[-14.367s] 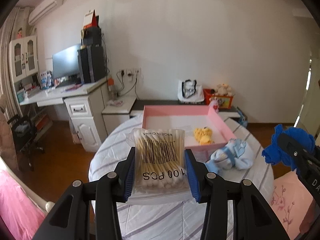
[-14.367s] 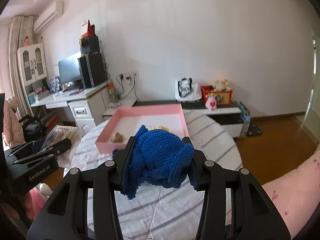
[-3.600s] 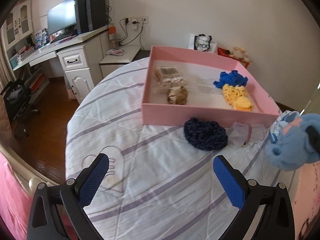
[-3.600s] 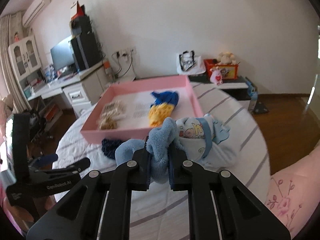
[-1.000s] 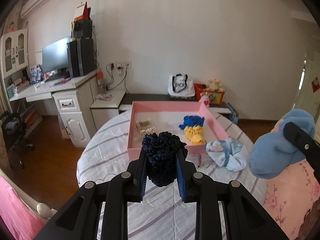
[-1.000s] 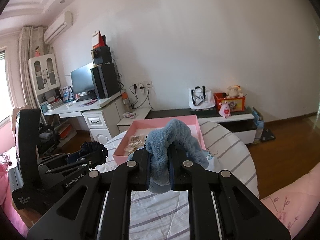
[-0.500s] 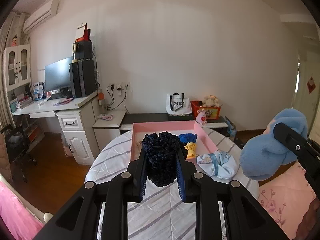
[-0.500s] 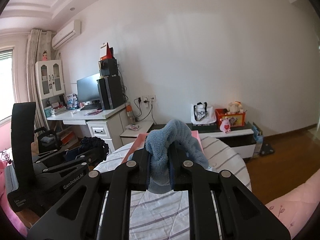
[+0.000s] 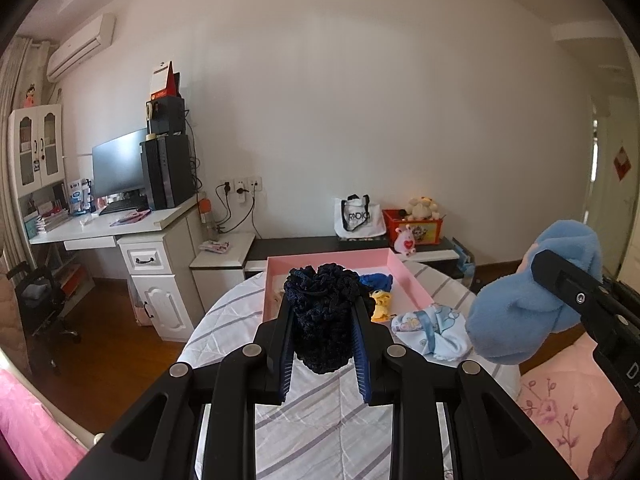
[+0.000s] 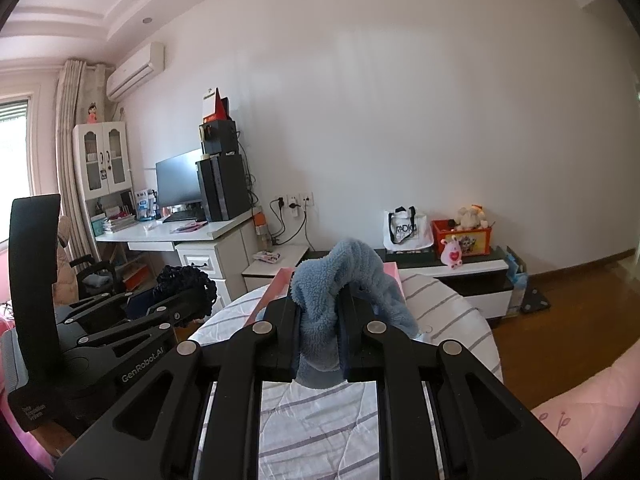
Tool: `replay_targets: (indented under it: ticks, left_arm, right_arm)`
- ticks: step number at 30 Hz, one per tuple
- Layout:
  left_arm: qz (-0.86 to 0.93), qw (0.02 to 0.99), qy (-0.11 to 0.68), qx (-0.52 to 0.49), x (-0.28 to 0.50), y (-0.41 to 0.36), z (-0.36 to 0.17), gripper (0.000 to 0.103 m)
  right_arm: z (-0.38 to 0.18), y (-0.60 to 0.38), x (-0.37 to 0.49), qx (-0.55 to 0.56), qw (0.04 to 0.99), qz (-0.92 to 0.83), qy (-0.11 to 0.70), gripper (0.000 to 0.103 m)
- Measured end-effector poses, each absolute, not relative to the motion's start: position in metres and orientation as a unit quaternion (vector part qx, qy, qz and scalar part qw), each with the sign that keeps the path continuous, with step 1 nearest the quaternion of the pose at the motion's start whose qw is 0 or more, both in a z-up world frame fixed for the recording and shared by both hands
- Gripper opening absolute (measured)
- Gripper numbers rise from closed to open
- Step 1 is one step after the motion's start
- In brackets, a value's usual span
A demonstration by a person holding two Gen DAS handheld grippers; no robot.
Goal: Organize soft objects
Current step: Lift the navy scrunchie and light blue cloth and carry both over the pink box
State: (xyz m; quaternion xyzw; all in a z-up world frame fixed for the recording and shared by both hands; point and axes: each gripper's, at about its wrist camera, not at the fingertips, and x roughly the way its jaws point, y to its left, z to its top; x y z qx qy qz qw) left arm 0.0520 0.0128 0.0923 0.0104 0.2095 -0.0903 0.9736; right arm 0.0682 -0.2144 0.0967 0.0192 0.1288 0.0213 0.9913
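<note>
My left gripper [image 9: 323, 304] is shut on a dark navy knitted pouch [image 9: 322, 316], held in the air above the striped round table [image 9: 320, 420]. My right gripper [image 10: 319, 300] is shut on a light blue fleece cloth [image 10: 344, 280], which also shows at the right of the left wrist view as the light blue fleece cloth [image 9: 524, 312]. Beyond the pouch lies the pink tray [image 9: 408, 276] with a royal blue item [image 9: 376, 280] and a yellow item [image 9: 380, 304] inside. A pale blue printed cloth [image 9: 432, 332] lies on the table in front of the tray.
A white desk [image 9: 120, 228] with monitor and computer tower stands at the left, a low dark cabinet [image 9: 304, 244] with a white bag and toys along the wall. Pink bedding [image 9: 560, 400] borders the table at the right. An office chair [image 9: 44, 304] is at far left.
Both grippers have drawn back and tilted up with their loads, so the table and tray look smaller and lower. The pouch and the fleece cloth stay gripped.
</note>
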Motion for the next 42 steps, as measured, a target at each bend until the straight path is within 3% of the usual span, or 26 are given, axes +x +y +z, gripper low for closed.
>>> replay_targets:
  ticks: [24, 42]
  left_arm:
    - [-0.092, 0.967, 0.238, 0.007, 0.096, 0.014, 0.087, 0.022]
    - [-0.089, 0.953, 0.290, 0.010, 0.211, 0.003, 0.089, 0.022]
  right_arm:
    - [0.084, -0.205, 0.094, 0.023, 0.987, 0.015, 0.157, 0.013]
    - [0.074, -0.215, 0.169, 0.034, 0.978, 0.004, 0.204, 0.013]
